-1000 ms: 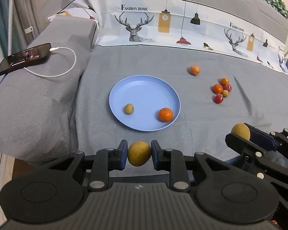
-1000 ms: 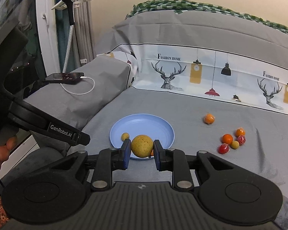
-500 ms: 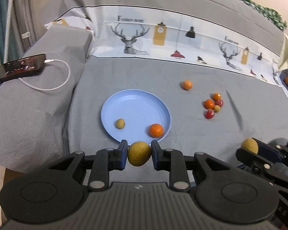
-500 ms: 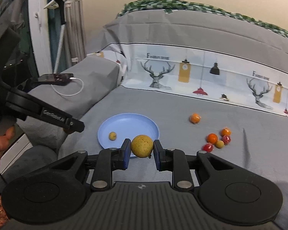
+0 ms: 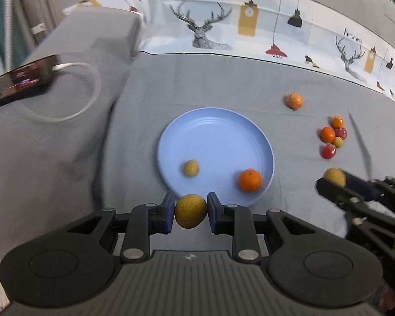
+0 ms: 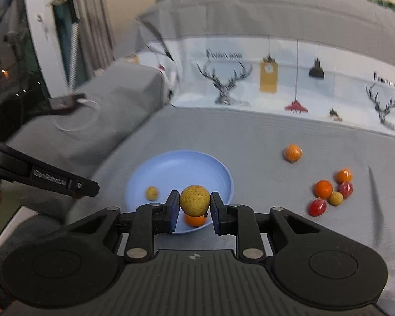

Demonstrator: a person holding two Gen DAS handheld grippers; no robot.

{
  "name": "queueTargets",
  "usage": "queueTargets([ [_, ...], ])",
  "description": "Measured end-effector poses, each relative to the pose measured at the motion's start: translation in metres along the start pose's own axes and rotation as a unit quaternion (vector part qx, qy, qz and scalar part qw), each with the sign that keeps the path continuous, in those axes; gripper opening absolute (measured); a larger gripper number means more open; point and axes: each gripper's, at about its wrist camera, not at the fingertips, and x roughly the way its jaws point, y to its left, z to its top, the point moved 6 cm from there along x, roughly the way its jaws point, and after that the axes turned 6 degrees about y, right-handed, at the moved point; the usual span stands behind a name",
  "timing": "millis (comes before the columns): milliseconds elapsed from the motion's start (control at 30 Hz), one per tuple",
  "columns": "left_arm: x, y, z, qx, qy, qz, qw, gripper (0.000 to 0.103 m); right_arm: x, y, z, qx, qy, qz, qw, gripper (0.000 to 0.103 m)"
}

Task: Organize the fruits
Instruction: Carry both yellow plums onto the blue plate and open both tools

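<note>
Pinched between the blue pads of the left gripper (image 5: 191,210), a speckled, egg-shaped yellow fruit (image 5: 191,211) is held at the near rim of a round, ridged blue plate (image 5: 213,137). A rounder speckled fruit (image 6: 194,200) is clamped likewise by the right gripper (image 6: 194,206), held level above the plate's near edge. Inside the plate a small yellow fruit (image 5: 191,168) and an orange (image 5: 250,180) are seen; loose fruits (image 5: 332,137) are clustered on the grey woven cover (image 5: 223,79).
</note>
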Motion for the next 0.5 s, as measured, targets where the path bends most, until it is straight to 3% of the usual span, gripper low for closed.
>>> queueTargets([
  [233,0.078,-0.014,0.045,0.027,0.016,0.006,0.9995,0.029,0.081,-0.021,0.009,-0.006,0.039,-0.007,0.999,0.026],
  [467,0.135,-0.009,0.061,0.037,0.044,0.035,0.9977,0.029,0.141,-0.019,0.009,-0.026,0.078,-0.007,0.997,0.026],
  [500,0.139,-0.008,0.062,0.038,0.045,0.036,0.9976,0.036,0.146,-0.017,0.008,-0.031,0.083,-0.003,0.996,0.026],
])
